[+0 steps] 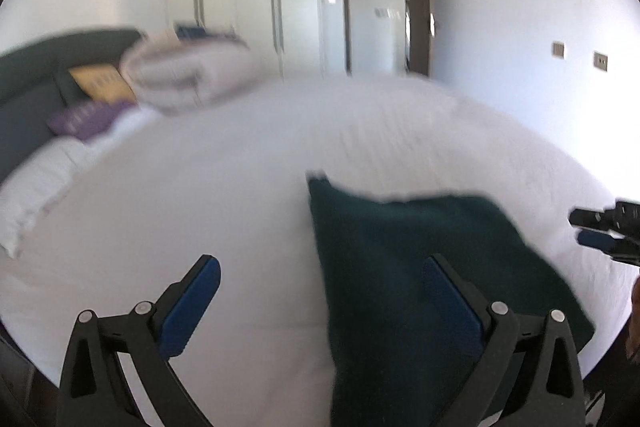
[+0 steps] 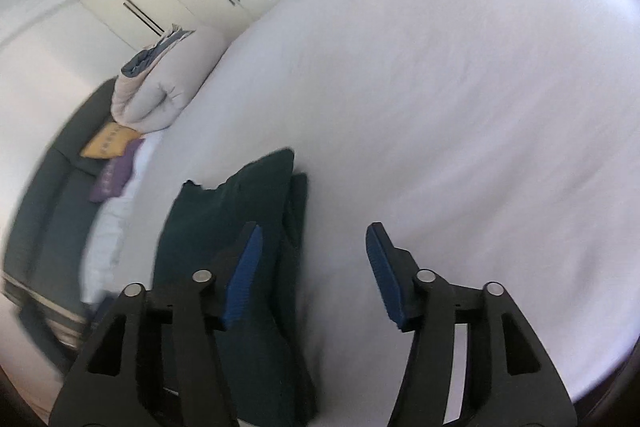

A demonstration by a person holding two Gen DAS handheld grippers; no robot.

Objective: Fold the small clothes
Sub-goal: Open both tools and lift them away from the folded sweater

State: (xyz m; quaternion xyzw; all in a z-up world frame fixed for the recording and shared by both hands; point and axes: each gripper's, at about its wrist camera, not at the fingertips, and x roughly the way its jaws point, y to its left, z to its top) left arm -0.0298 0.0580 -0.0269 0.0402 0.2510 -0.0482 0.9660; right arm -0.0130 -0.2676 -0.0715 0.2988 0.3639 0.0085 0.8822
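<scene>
- The left gripper (image 1: 320, 307) has its fingers (image 1: 192, 307) spread as wide as they go, with nothing between the pads. The one on the right side of its view overlaps the dark green garment (image 1: 420, 267), but seems to hang above it, not press on it, which fits a cloth let go.
- The right gripper (image 2: 316, 275) stands about half open, its fingers (image 2: 244, 275) also empty. Bare sheet shows between the pads, and the garment (image 2: 240, 227) lies just to the left of the left pad.
- The garment rests flat on the white bed (image 1: 200, 167), apparently doubled over: in the right wrist view a second layer edge shows along its right side. Lying close in front of both grippers, it is within easy reach for another fold.
- In my judgement a fold has been laid down and both grippers are free; the next grasp probably calls for a fresh edge or corner.
- The right gripper's tip (image 1: 600, 231) shows at the far right of the left wrist view, beyond the garment's right edge.
- Farther off, up and to the left of the fingers, lie a rolled pale duvet (image 1: 188, 75), a yellow cushion (image 1: 100, 83) and a purple cushion (image 1: 88, 119) against the dark headboard (image 1: 32, 75), clear of the folding area.
</scene>
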